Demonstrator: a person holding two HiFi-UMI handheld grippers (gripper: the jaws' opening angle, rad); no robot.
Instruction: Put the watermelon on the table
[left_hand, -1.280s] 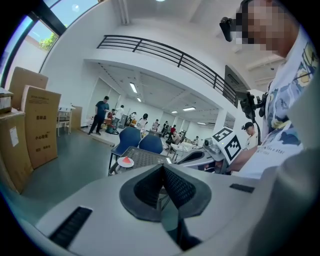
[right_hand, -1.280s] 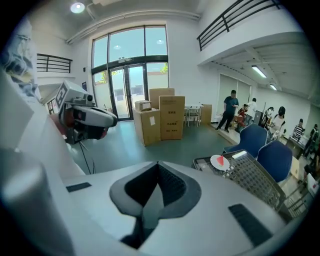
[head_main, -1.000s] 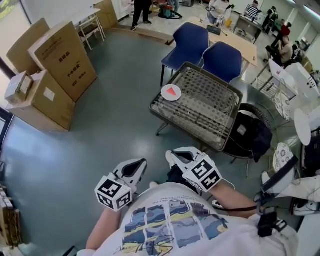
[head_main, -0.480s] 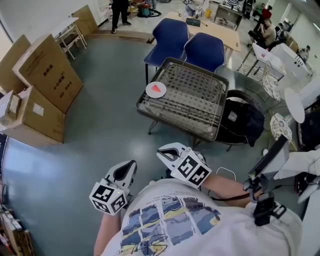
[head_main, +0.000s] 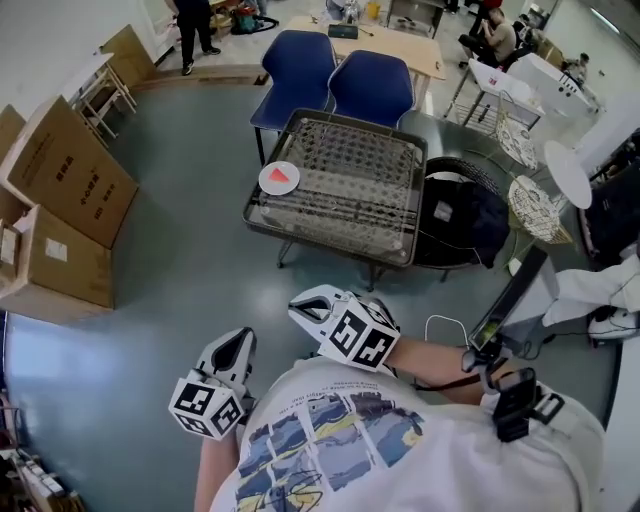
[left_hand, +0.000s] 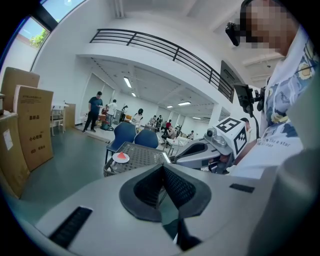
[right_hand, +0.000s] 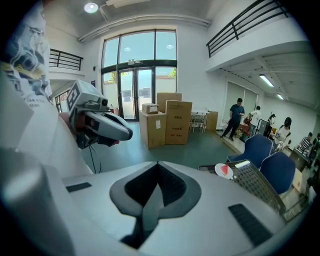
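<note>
The person stands well back from the bench (head_main: 350, 180), with both arms tucked in near the chest. The left hand-held gripper (head_main: 238, 342) has its jaws pressed together with nothing between them. The right hand-held gripper (head_main: 302, 304) is likewise closed tight and empty. The watermelon (head_main: 282, 176), a red wedge, lies on a small white plate (head_main: 270, 184) at the near left corner of the bench's mesh top, well apart from both tools.

As I read it, the slice is already up on the bench, so the placing looks finished. If the wedge is meant to go onto the bare mesh rather than the plate, that step is not yet done. I cannot tell which is intended.

The head view gives the layout:
- two blue chairs (head_main: 295, 65) stand behind the bench
- a dark bag (head_main: 460, 215) sits at its right
- cardboard boxes (head_main: 65, 185) rest on the floor to the left

That view does not show how the pads meet, and each gripper view does. The left gripper view looks level across the room to the plate and catches the other tool alongside. The right gripper view alone shows tall glass doors (right_hand: 137, 92).
</note>
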